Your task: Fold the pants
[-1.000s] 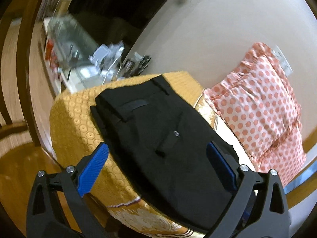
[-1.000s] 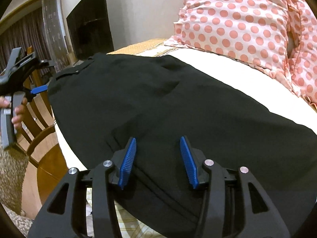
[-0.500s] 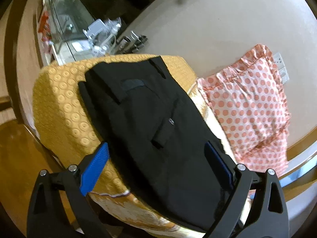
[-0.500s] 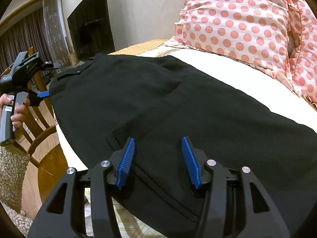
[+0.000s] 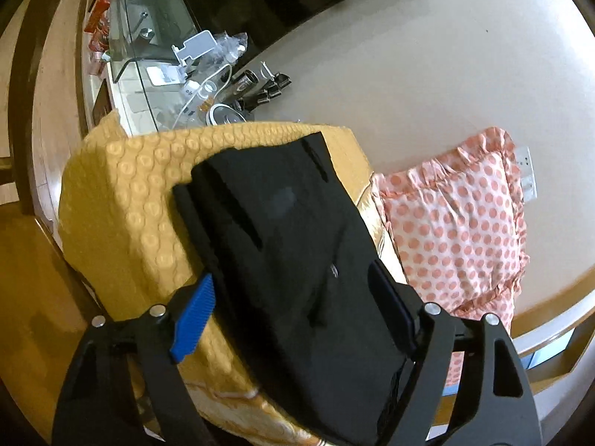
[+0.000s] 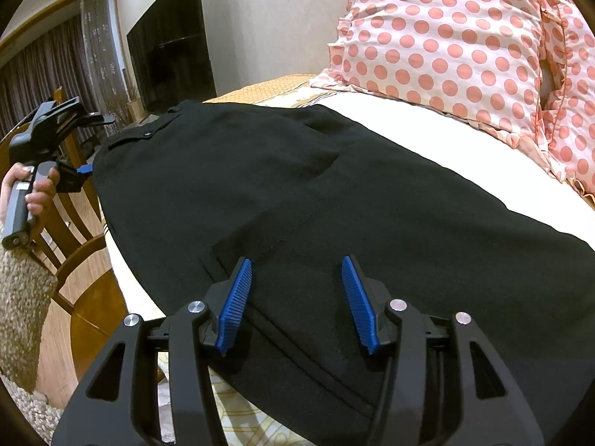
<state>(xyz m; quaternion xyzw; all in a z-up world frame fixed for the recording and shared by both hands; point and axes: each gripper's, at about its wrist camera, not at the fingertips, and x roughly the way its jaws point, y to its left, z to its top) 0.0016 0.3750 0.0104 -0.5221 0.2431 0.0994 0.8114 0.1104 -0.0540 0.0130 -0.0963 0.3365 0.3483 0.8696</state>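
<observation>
Black pants (image 6: 297, 186) lie flat along the bed, waistband (image 6: 145, 135) at the far left end. My right gripper (image 6: 297, 299) hovers open low over the near leg part, its blue pads (image 6: 234, 304) apart with fabric beneath them, not pinched. My left gripper (image 5: 293, 312) is at the waistband end; its jaws are closing, the pants' edge (image 5: 297, 260) lies between the fingers, and the pads do not press on it. In the right wrist view a hand (image 6: 33, 193) holds that left gripper (image 6: 98, 145) beside the waistband.
A pink polka-dot pillow (image 6: 465, 44) leans at the bed's head. A yellow patterned bedspread (image 5: 130, 204) covers the bed's end. Behind it stands a cluttered glass-topped stand (image 5: 193, 74) under a dark TV (image 6: 171, 63). A wooden chair (image 6: 78, 245) stands beside the bed.
The left gripper has come in closer to the pants' waistband end and rolled, and its fingers stand narrower. The right gripper has stayed where it was.
</observation>
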